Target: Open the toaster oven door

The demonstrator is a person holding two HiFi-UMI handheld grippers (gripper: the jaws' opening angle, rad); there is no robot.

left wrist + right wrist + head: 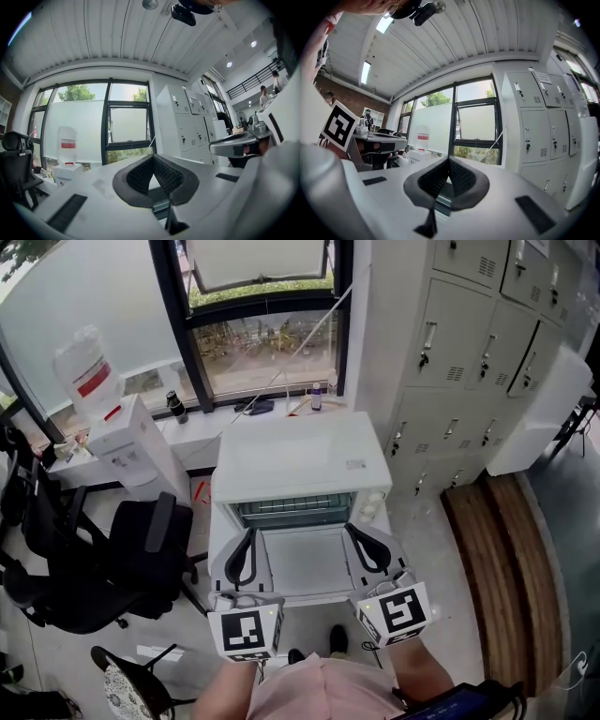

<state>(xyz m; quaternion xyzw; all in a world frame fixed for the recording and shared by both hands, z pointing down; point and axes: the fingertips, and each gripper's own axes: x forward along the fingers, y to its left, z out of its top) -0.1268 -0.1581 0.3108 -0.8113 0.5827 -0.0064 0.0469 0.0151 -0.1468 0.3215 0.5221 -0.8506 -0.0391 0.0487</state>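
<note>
Head view looks steeply down on the left tool (251, 533) and the right tool (352, 529). They are held side by side in front of the person, each with its black-and-white marker cube nearest the camera. In the left gripper view, the left tool's two black ribbed pads (138, 176) meet tip to tip in a point, with nothing between them. The right gripper view shows the same of the right tool: its pads (462, 176) are together at the tips and hold nothing.

Both tools hang over the flat white door (305, 568) of the white box-shaped toaster oven (298, 460), one near each side edge of the door. Whether they touch it cannot be told. The door lies folded down and level, toward the person. The oven's mouth is open, and a wire rack (292, 510) shows inside.

Behind the oven runs a white sill under a black-framed window (262, 296). To the oven's right stands a bank of pale grey metal lockers (469, 343), and a brown wooden plank bench (502, 568) lies on the floor below them. To its left is a white water dispenser (131, 446) topped by a clear plastic bottle (82, 371). A black office chair (103, 563) stands just in front of the dispenser. The person's pink shirt (314, 690) fills the bottom edge of the head view.
</note>
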